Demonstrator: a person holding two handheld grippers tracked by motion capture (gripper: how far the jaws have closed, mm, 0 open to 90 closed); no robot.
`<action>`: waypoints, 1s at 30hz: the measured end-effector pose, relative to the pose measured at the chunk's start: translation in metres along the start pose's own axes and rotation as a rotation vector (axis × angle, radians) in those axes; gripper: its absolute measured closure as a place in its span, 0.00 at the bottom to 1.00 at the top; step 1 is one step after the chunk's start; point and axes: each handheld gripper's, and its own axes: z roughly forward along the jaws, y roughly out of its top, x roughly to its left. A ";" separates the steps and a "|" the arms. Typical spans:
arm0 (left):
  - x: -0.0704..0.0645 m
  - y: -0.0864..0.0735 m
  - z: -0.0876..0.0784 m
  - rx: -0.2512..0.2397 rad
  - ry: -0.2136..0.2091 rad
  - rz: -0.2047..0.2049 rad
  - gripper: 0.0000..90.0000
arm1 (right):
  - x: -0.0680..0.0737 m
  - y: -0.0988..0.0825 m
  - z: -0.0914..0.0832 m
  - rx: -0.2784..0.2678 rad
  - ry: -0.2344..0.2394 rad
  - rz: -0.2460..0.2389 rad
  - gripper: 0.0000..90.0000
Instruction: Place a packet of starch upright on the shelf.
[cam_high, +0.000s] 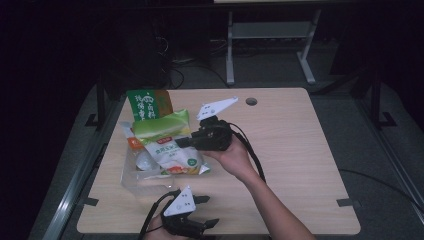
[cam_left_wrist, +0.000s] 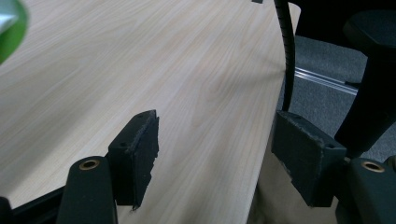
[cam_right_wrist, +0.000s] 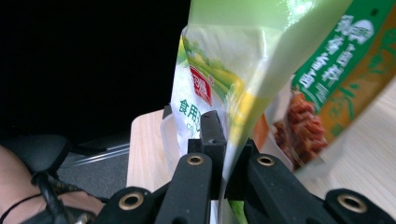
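Observation:
A white and green food bag lies tilted over a clear plastic container on the left half of the table. My right gripper is shut on that bag's edge; in the right gripper view the bag rises from between the closed jaws. Behind it stands a green and brown seasoning packet, seen also in the right gripper view. My left gripper hangs open at the table's near edge, its pads wide apart with nothing between them.
The wooden table has a round cable hole at the back. An orange-topped packet lies beside the bag. A black cable hangs past the table edge. A chair base stands on the grey floor.

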 end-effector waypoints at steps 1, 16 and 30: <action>0.000 -0.001 0.000 -0.001 0.001 0.000 0.35 | 0.001 0.003 0.007 0.004 0.010 -0.002 0.99; 0.001 -0.002 -0.001 0.000 -0.006 0.001 0.35 | 0.003 0.021 0.064 0.032 0.086 -0.004 0.99; 0.002 -0.004 -0.004 -0.003 -0.005 -0.012 0.35 | -0.011 0.011 0.116 0.068 0.194 0.053 0.99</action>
